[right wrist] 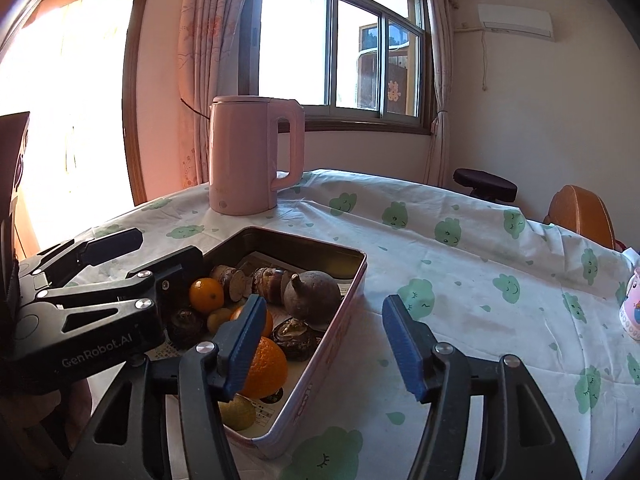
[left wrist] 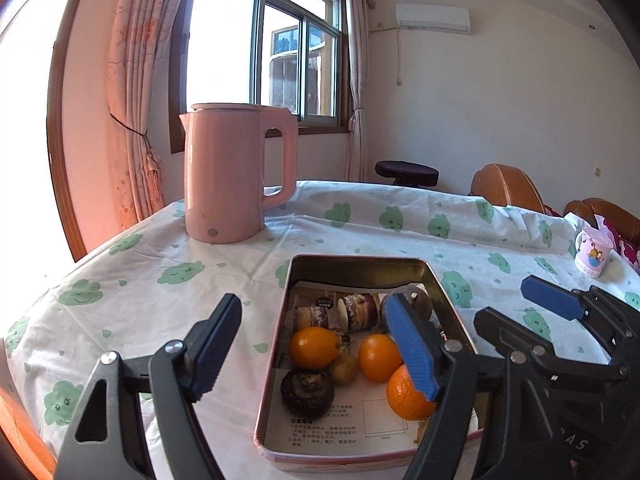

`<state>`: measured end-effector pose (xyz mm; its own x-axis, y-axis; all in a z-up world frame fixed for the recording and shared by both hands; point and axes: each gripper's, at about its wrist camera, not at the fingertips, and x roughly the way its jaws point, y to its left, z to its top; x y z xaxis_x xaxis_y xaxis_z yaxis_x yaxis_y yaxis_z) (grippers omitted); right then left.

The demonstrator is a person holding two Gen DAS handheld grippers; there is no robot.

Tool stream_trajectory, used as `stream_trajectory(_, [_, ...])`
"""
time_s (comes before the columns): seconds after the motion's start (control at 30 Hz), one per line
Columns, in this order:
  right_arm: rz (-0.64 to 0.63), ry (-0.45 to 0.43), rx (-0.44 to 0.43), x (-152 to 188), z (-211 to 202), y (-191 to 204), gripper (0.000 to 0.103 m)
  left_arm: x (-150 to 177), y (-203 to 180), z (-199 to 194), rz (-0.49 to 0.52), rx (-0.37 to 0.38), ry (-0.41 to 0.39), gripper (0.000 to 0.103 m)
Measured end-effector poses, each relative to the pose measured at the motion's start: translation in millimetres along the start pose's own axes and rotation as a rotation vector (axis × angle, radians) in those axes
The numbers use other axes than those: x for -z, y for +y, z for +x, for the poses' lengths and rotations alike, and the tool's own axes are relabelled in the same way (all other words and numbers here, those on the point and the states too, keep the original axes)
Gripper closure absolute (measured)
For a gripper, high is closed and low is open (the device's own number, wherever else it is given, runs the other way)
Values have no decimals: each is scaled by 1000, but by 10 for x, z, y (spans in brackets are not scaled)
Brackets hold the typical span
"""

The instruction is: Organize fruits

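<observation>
A metal tin tray (left wrist: 360,262) lined with printed paper sits on the cloud-print tablecloth. In it lie three oranges (left wrist: 378,356), a small yellow-green fruit (left wrist: 344,366), a dark round fruit (left wrist: 307,390), a brown taro (left wrist: 416,304) and cut purple-and-white pieces (left wrist: 356,312). My left gripper (left wrist: 314,304) hangs open over the tray's near left part, nothing between its pads. In the right wrist view my right gripper (right wrist: 323,306) stands open across the tray's right rim (right wrist: 352,280), its left pad in front of a big orange (right wrist: 268,368). Each gripper shows in the other's view, at right (left wrist: 508,304) and at left (right wrist: 166,246).
A pink kettle (left wrist: 236,172) stands behind the tray, toward the table's far left. A pink mug (left wrist: 594,254) sits at the far right edge. Orange chair backs (left wrist: 506,188) and a dark stool (left wrist: 406,170) stand beyond the table. Bare cloth lies right of the tray (right wrist: 480,300).
</observation>
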<state>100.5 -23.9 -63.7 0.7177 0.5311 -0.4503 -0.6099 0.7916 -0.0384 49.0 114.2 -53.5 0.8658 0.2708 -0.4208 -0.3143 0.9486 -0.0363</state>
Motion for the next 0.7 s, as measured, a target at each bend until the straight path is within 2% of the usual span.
stream_trajectory(0.3, [32,-68,31,-71,-181,-107,40,-24,-5,-21,-1,-5,-11,24])
stream_trajectory(0.43, [40,-81,40,-78,-216,-125,35,-24,-9,-30,0,-4,-11,23])
stream_trajectory(0.7, [45,-88,43,-89,-228,-142,35,-36,-27,-47,4,-11,-19,17])
